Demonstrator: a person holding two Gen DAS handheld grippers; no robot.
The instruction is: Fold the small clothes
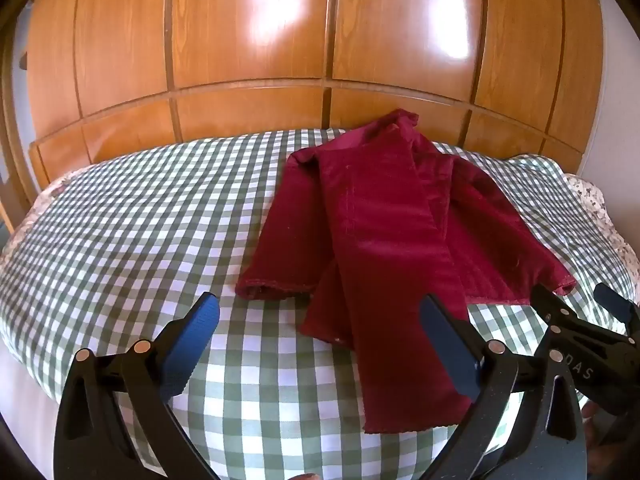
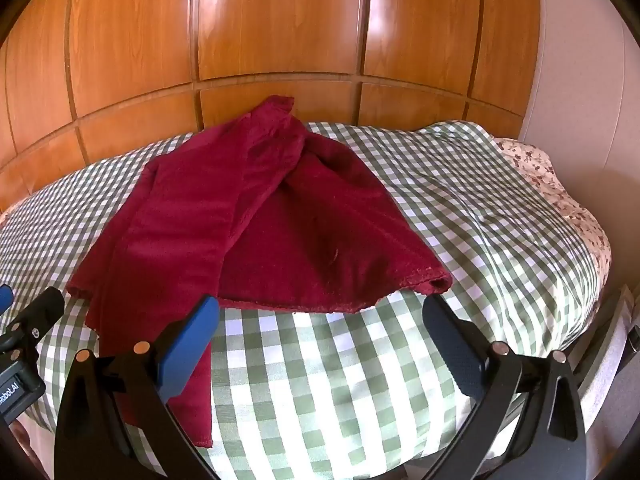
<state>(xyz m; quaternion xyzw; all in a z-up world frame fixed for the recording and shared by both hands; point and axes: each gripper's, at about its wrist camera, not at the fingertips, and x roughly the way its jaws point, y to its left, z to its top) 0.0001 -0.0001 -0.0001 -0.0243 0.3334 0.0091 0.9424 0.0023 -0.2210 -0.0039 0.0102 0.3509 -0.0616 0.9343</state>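
A dark red garment [image 1: 384,220] lies loosely on the green-and-white checked bedcover [image 1: 140,220], with one long strip reaching toward the near edge of the bed. My left gripper [image 1: 320,344] hovers open above the near end of that strip, nothing between its blue pads. In the right wrist view the same red garment [image 2: 256,216] spreads across the checked bedcover [image 2: 460,208]. My right gripper [image 2: 320,344] stands open just short of the garment's near hem, holding nothing. The right gripper [image 1: 576,312] also shows at the right edge of the left wrist view.
A wooden panelled headboard [image 1: 256,60] rises behind the bed. A floral sheet [image 2: 560,184] peeks out at the bed's right corner, next to a pale wall [image 2: 580,60]. Bare checked cover stretches to the left of the garment.
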